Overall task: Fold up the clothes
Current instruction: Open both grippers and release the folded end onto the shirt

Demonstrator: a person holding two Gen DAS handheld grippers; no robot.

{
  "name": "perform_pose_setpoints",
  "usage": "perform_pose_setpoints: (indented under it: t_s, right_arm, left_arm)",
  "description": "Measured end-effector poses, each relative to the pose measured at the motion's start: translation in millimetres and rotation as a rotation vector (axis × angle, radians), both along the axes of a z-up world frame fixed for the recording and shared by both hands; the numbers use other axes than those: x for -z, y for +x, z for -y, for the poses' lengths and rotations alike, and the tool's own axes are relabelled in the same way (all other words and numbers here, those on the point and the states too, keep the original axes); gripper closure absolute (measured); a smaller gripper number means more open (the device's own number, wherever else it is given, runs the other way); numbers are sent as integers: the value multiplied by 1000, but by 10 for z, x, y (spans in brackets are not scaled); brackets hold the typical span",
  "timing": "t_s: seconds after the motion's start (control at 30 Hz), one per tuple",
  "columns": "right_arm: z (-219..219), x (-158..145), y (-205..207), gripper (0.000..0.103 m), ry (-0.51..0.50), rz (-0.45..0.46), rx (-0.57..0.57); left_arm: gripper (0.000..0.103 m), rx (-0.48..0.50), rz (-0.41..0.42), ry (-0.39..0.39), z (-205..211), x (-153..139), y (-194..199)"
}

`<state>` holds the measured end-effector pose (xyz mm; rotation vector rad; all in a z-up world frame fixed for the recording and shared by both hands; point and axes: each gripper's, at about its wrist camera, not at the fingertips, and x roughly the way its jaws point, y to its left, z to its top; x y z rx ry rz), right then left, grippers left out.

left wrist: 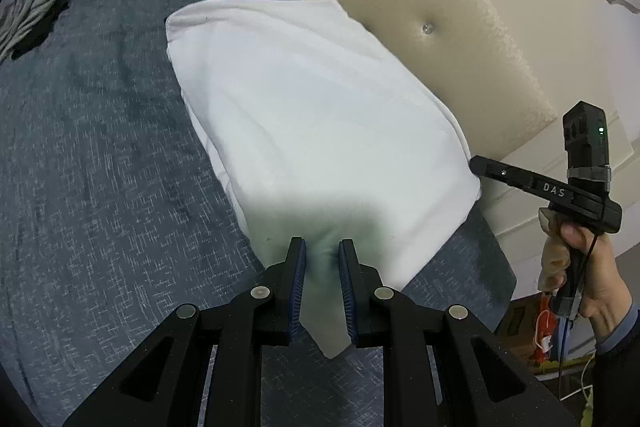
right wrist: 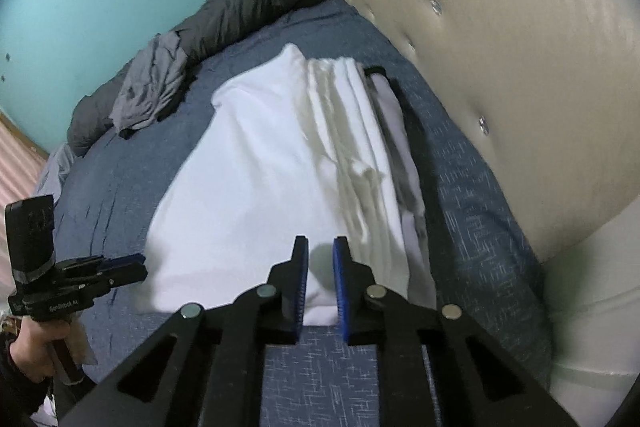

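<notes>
While the left gripper (left wrist: 322, 247) pinched a near corner of the folded white garment (left wrist: 312, 115), the right gripper (right wrist: 320, 245) stood slightly parted over the other near edge, pads not pressing it. The garment lay on the blue bedspread (left wrist: 100, 147), its long axis running away toward crumpled grey clothes (right wrist: 152, 91), alongside the tufted headboard (left wrist: 420, 7)

Black claw (left wrist: 322, 247), blue ribbed pads (left wrist: 298, 291), silver round screws; dark sleeve (left wrist: 616, 359), black cable.
</notes>
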<state>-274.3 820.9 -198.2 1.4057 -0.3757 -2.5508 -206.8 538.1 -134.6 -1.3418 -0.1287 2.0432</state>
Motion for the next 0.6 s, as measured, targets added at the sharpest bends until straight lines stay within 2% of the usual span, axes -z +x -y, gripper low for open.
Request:
perform_pose_setpoints:
  t_s: [0.13,0.23,0.3,0.33,0.4,0.43,0.47,0.6]
  right_arm:
    - [-53,38,-9,93,-6,16,28]
    - [-172,-177,-96,93,-91,-43,79]
    - [-174,-331,-237,92,-109,-69,84]
    - [-132,-400,-327,90,-91,-75,76]
    - [0,-544,-573,76,-36,-77,55]
    - [45,-583,-667,63,-28,-74,45]
    - [99,-617,-777,60,-17,-69,33]
    - [371,-637,-1258,60,64,-29,-2]
  left_arm:
    - [85,-3,-21,19,62,-91,-36]
    - [85,-16,-39,29,125,-163,-154]
    - [85,-28,-43,33,177,-185,-262]
    - [85,-34,-43,33,204,-187,-316]
    - [85,-46,-34,30,251,-161,-402]
    - [85,-53,-31,33,283,-142,-460]
    - [85,-55,-29,34,304,-124,-503]
    - [84,-55,-27,37,361,-35,-665]
